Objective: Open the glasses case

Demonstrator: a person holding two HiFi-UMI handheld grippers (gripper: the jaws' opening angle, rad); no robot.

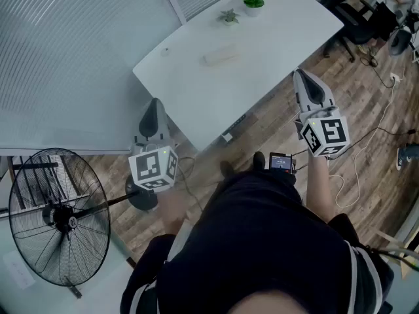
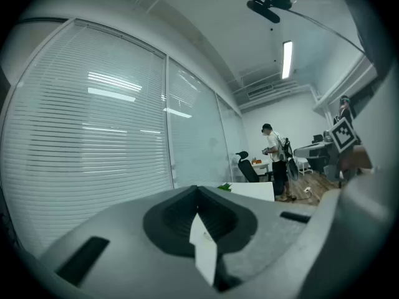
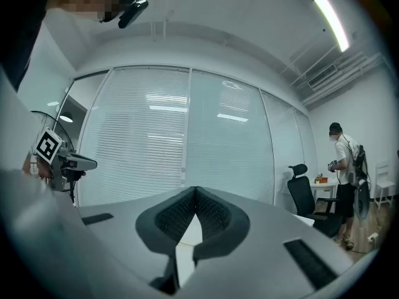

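Both jaws pairs are closed together and empty, on the left gripper [image 1: 156, 108] and the right gripper [image 1: 306, 80], held level. The case [image 1: 221, 56] lies mid-table [image 1: 281, 31], well apart from both.

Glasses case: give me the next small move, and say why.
Probably step in and bring both tools over the glasses case. It lies untouched on the table, while the left tool and right tool are held short of it, jaws together, empty.

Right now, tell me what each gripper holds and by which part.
Nothing. The left gripper and right gripper are shut and empty; the glasses case lies apart on the table.
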